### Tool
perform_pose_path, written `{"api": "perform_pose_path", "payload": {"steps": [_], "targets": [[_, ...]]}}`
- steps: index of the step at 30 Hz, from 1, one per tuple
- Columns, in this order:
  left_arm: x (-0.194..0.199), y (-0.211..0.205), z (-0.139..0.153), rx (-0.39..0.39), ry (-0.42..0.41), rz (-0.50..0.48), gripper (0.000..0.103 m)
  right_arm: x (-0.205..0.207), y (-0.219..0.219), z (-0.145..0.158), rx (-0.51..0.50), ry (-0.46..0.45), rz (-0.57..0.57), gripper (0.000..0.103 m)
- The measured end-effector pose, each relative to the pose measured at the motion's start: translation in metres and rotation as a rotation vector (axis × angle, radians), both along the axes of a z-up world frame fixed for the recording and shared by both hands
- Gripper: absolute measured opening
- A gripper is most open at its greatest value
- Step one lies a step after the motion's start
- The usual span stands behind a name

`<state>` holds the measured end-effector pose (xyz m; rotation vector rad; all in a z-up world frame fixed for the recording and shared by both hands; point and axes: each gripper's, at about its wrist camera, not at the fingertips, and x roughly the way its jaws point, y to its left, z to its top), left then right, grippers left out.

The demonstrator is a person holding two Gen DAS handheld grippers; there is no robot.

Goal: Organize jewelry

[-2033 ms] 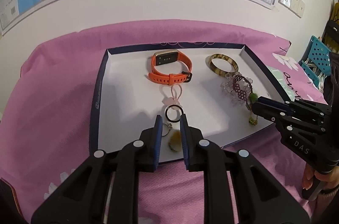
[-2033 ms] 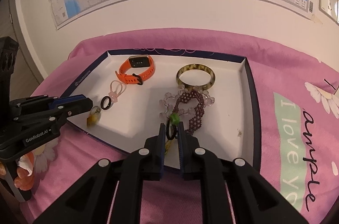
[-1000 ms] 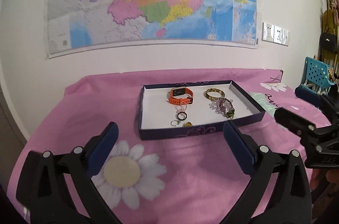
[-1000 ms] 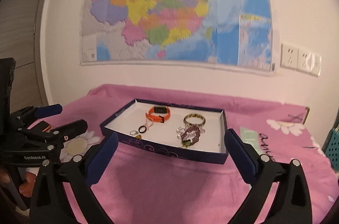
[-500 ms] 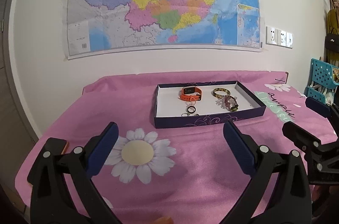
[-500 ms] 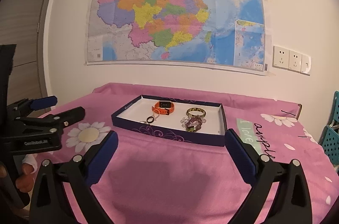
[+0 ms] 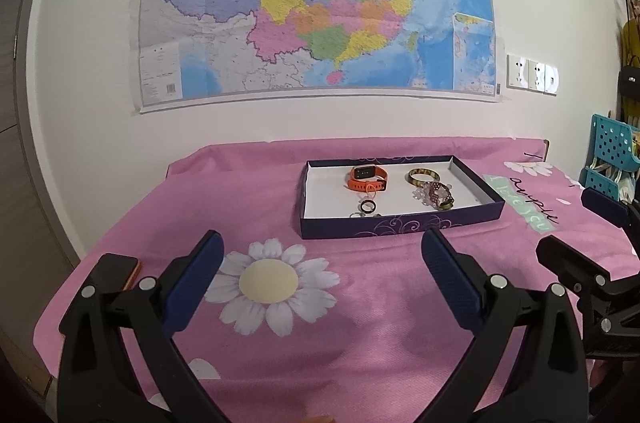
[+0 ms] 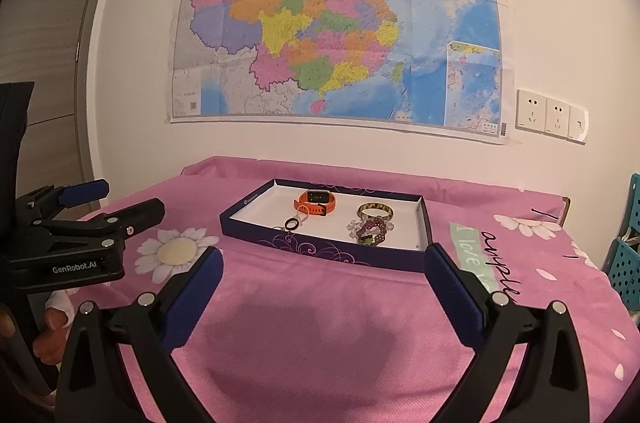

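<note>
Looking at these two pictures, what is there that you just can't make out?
- Small pieces beside the black ring: too small to identify in either view.
- Beaded pile: a tangle; separate pieces unclear.
- Dark flat thing with an orange edge, left view: partly behind the left gripper.
- Tray floor along the near wall: hidden.
- Blue basket: cut off by the edge.

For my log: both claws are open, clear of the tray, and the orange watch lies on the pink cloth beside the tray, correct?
Not quite. The orange watch lies inside the tray, not on the pink cloth; the left wrist view shows it. Both claws are open, clear of the tray.
</note>
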<state>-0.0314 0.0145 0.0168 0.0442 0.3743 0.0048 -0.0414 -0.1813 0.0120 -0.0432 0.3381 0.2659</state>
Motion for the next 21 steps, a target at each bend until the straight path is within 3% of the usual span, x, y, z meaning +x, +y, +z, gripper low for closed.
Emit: {"api": "perform_pose_path", "payload": {"steps": [21], "targets": [[-0.005, 0.0003, 0.0015, 0.003, -0.008, 0.001, 0.098, -0.0016, -0.0011, -0.0022, 0.008, 0.018, -0.01, 0.097]]}}
